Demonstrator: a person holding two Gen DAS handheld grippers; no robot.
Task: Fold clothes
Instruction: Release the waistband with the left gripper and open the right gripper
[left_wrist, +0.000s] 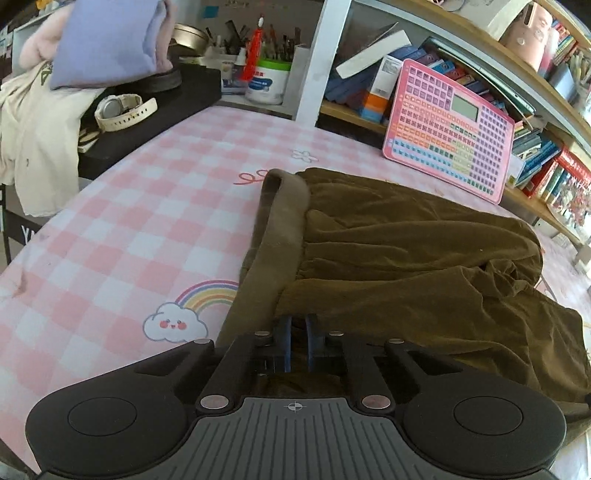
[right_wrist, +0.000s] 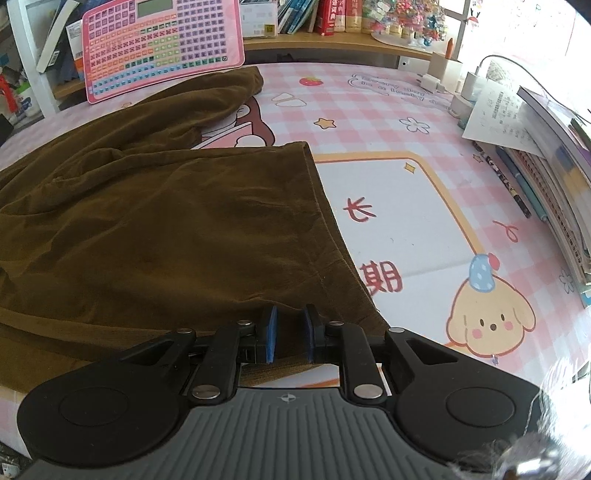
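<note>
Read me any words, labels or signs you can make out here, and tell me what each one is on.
"长": in red on the desk mat, seen upside down.
"期": in red on the same mat, nearer the puppy drawing, also upside down.
Pink keyboard toy: key labels too small.
Book spines, white tub, printed sheet: blurred, unreadable.

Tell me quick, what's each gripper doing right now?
Left gripper: shut on the brown garment by its waistband.
Right gripper: shut on the garment's hem.

Red chars "长" (right_wrist: 359, 211); "期" (right_wrist: 383, 277) on desk mat (right_wrist: 424, 229)
</note>
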